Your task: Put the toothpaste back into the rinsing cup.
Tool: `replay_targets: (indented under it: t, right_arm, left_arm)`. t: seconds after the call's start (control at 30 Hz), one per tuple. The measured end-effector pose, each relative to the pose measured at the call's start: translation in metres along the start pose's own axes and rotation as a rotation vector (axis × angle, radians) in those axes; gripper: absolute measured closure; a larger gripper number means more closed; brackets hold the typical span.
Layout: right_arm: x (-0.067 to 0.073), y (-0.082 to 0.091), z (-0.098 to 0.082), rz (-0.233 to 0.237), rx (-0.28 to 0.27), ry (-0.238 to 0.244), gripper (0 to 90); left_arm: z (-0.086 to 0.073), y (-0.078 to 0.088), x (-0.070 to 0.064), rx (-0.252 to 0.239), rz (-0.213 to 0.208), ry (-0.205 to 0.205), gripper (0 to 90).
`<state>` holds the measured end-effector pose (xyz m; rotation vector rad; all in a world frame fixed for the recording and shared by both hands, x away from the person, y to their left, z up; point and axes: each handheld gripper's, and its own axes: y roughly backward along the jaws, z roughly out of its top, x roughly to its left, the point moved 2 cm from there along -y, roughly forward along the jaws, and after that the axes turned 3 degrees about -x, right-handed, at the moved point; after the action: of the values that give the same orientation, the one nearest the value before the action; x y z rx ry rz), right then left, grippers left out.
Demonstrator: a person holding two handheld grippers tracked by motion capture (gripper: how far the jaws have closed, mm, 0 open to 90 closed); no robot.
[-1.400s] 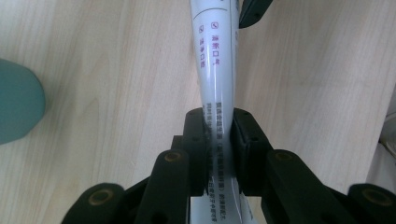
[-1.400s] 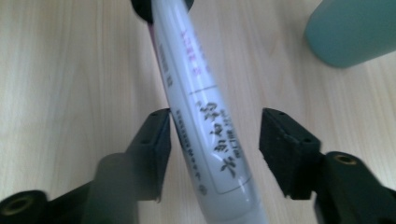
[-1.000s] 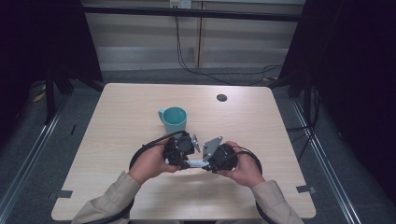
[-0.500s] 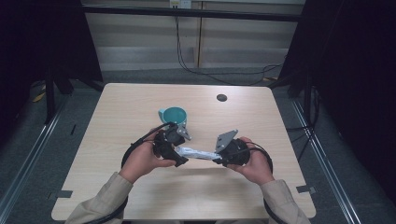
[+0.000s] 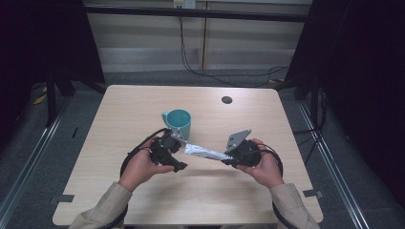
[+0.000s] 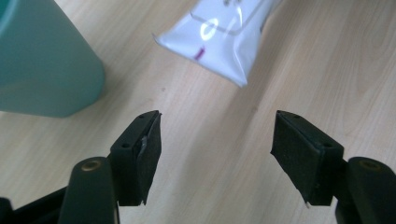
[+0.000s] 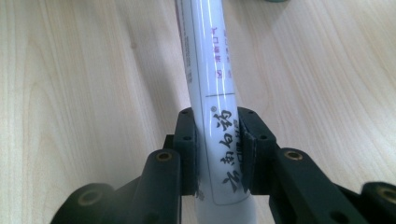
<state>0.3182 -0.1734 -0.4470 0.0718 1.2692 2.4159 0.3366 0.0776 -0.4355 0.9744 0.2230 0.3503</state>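
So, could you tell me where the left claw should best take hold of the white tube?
Probably its flat crimped end, approached head-on with the open left claw straddling the thin faces. The right claw already clamps the white tube at its other end.

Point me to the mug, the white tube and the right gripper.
mug (image 5: 180,125): high view, teal outer wall.
white tube (image 7: 211,56): right gripper view, printed body above the jaws.
right gripper (image 7: 217,149): right gripper view, between fingertips clamping the tube.

Bare table lies all around, but the teal mug stands just beyond the left gripper.
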Motion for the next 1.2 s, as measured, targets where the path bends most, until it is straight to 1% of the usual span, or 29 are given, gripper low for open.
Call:
replay_targets:
  t: [0.1, 0.23, 0.27, 0.33, 0.37, 0.47, 0.5, 0.53, 0.57, 0.73, 0.77, 0.8, 0.83, 0.87, 0.9, 1.07, 1.2]
  right_arm:
    - [-0.001, 0.002, 0.000, 0.001, -0.026, -0.015, 71.1]
    - [-0.001, 0.004, 0.003, -0.001, -0.057, -0.042, 71.2]
    - [-0.001, 0.004, 0.004, -0.001, -0.067, -0.048, 71.2]
    - [-0.001, 0.003, 0.005, 0.001, -0.081, -0.048, 71.1]
    - [-0.001, 0.003, 0.006, -0.002, -0.086, -0.050, 71.1]
    - [-0.001, 0.001, 0.007, -0.002, -0.101, -0.060, 71.1]
    - [-0.001, 0.001, 0.007, 0.002, -0.106, -0.067, 71.1]
    - [-0.001, 0.000, 0.007, 0.001, -0.110, -0.068, 71.1]
    - [-0.001, 0.000, 0.007, 0.001, -0.108, -0.067, 71.1]
    - [0.000, -0.001, 0.010, 0.002, -0.127, -0.080, 71.1]
    - [0.000, -0.001, 0.011, 0.003, -0.132, -0.087, 71.1]
    - [-0.001, -0.002, 0.011, 0.002, -0.135, -0.090, 71.1]
    - [-0.001, -0.002, 0.011, -0.002, -0.139, -0.092, 71.1]
    - [-0.002, -0.002, 0.011, -0.007, -0.145, -0.098, 71.1]
    - [-0.002, -0.003, 0.011, -0.005, -0.147, -0.107, 71.1]
    - [-0.002, -0.003, 0.012, -0.007, -0.165, -0.131, 71.1]
    - [-0.002, -0.003, 0.013, -0.011, -0.171, -0.136, 71.1]
  left_arm:
    - [-0.002, -0.007, -0.001, -0.012, -0.016, 0.014, 34.0]
    - [0.000, -0.011, -0.003, -0.055, -0.039, 0.044, 35.1]
    - [0.002, -0.010, -0.003, -0.068, -0.035, 0.038, 35.3]
    - [0.005, -0.009, -0.005, -0.099, -0.043, 0.058, 36.0]
    - [0.007, -0.008, -0.006, -0.115, -0.048, 0.062, 36.1]
    - [0.011, -0.005, -0.006, -0.141, -0.048, 0.056, 37.2]
    - [0.011, -0.004, -0.005, -0.141, -0.050, 0.056, 37.2]
    - [0.012, -0.004, -0.005, -0.152, -0.047, 0.067, 37.2]
    - [0.012, -0.003, -0.004, -0.156, -0.043, 0.061, 37.4]
    - [0.012, -0.001, -0.002, -0.186, -0.039, 0.082, 37.8]
    - [0.013, 0.000, -0.001, -0.185, -0.035, 0.078, 37.8]
    - [0.013, 0.000, -0.001, -0.193, -0.031, 0.082, 37.8]
    - [0.013, 0.001, -0.001, -0.199, -0.033, 0.081, 37.8]
    - [0.014, 0.001, -0.001, -0.212, -0.037, 0.092, 37.8]
    - [0.014, 0.002, -0.001, -0.215, -0.039, 0.089, 37.8]
    - [0.016, 0.001, -0.002, -0.227, -0.038, 0.103, 37.9]
    - [0.017, 0.002, -0.001, -0.239, -0.036, 0.105, 38.1]
